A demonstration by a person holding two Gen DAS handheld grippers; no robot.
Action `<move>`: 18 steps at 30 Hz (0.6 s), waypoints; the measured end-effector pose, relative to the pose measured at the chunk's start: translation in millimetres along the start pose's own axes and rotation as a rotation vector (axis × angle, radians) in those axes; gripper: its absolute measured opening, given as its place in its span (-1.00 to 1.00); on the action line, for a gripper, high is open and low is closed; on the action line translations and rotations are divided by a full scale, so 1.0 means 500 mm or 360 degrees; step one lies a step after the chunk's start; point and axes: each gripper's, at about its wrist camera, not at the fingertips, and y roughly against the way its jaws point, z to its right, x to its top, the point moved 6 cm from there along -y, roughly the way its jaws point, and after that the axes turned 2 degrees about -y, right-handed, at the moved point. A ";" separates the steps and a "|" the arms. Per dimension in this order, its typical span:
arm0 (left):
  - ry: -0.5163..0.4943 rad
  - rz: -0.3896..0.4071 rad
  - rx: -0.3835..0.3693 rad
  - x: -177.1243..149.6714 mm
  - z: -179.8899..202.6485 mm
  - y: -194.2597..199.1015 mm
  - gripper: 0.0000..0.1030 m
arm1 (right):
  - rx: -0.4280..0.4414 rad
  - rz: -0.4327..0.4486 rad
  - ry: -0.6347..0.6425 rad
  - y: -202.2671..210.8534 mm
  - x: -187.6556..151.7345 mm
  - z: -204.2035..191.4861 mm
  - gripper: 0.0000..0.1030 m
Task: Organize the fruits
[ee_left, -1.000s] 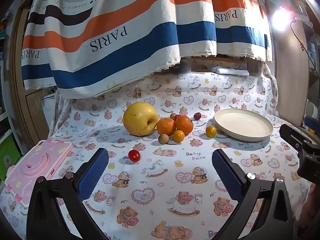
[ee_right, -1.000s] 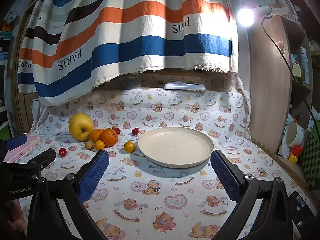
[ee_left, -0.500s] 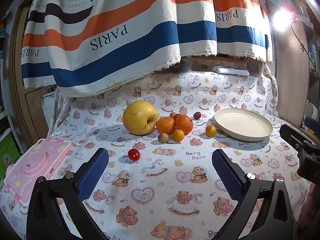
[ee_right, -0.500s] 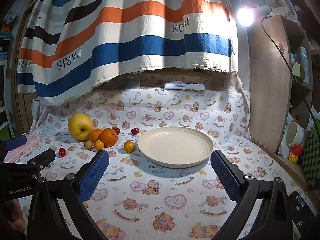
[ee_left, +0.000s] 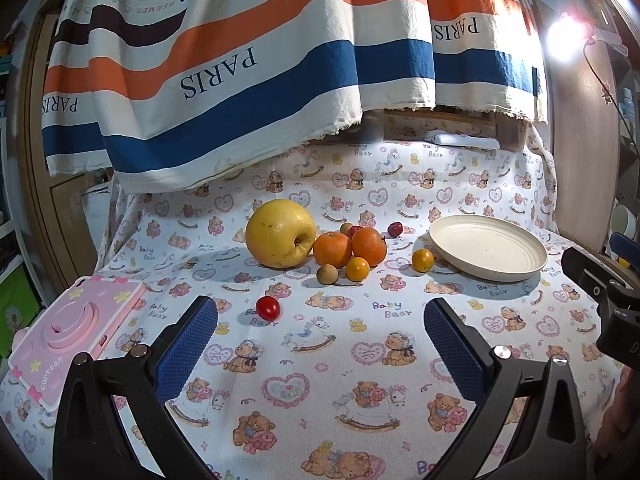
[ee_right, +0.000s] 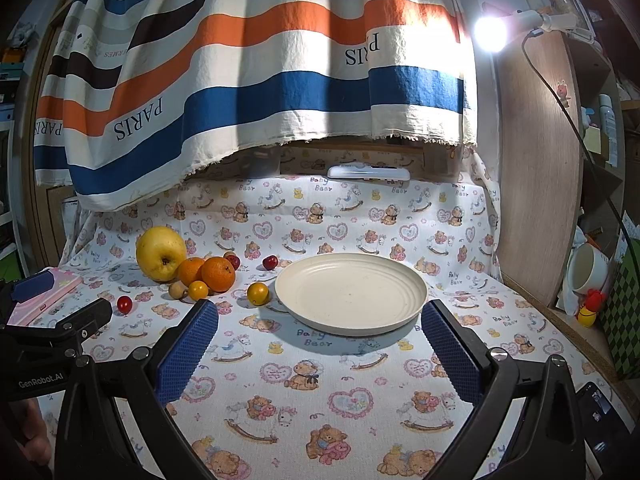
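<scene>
Grippers in the foreground: the left gripper [ee_left: 320,344] and the right gripper [ee_right: 320,344] both hover over the table with blue-padded fingers [ee_left: 188,344] spread wide and nothing between them. Beneath lies a tablecloth [ee_right: 320,392] printed with bears and hearts. A pink toy camera [ee_left: 68,336] sits at the left edge. Farther in, a lone red cherry tomato [ee_left: 267,307] lies apart from the fruit cluster: a yellow apple [ee_left: 280,233], two oranges [ee_left: 348,246] touching each other, and small yellow fruits [ee_left: 357,269] in front. An empty cream plate [ee_right: 351,292] rests to the right, a small yellow fruit just beside its rim. Behind hangs a striped cloth [ee_right: 256,80]; a lamp [ee_right: 490,34] shines at upper right beside a wooden panel [ee_right: 536,184].
</scene>
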 end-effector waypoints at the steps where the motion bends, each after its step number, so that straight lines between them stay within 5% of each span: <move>1: 0.0000 0.0001 0.0001 -0.002 0.000 0.000 0.99 | 0.0000 0.0000 0.0000 0.000 0.000 0.000 0.99; 18: 0.0002 -0.0003 0.0002 0.004 -0.002 -0.001 0.99 | 0.0000 -0.0001 0.0000 -0.001 0.001 0.000 0.99</move>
